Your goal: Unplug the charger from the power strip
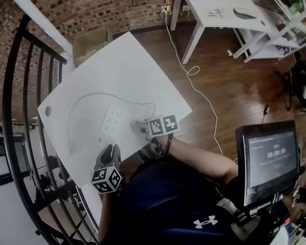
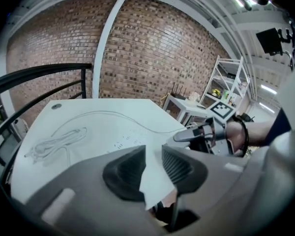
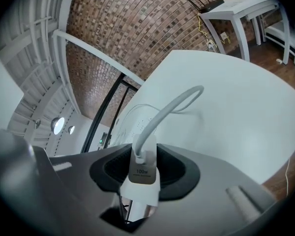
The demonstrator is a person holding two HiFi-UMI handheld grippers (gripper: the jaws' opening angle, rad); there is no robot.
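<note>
One charger (image 3: 142,181), white, pinched in right gripper (image 3: 143,155) jaws, clear of power strip (image 1: 111,122); cable (image 3: 172,104) arcing from it onto table (image 3: 236,107). Left gripper (image 2: 151,154) jaws spread, only bare table between. Power strip flat on table, near right gripper.

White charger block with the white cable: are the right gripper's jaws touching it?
Touching. The right gripper view shows the white charger block pinched between the dark pads of the right gripper, no gap either side.

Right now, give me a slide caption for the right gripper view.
Right gripper clamps a white charger, its cable arcing over the white table.
</note>
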